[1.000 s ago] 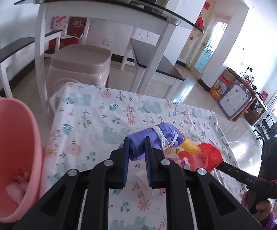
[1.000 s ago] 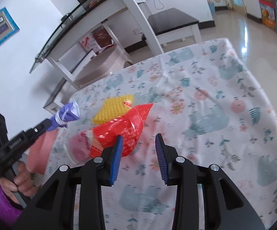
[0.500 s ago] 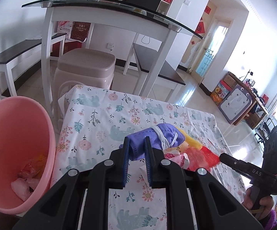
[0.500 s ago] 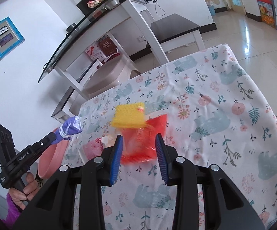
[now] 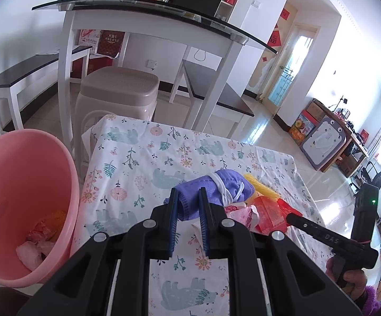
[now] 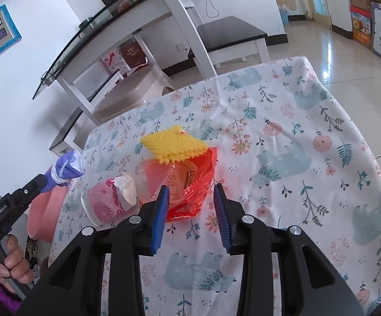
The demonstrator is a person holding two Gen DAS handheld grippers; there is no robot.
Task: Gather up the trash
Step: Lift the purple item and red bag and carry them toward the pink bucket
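Purple mask [image 5: 216,192] pinched in left gripper [image 5: 187,221] fingers, probably for pink bin [image 5: 19,197] | right gripper [image 6: 191,210] fingers apart, empty, near red bag [image 6: 187,181]

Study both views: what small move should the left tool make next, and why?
Probably swing the left tool sideways over the pink bin and let go. It is shut on the purple face mask, held above the table, and the bin already holds trash. The right tool is open over the red bag.
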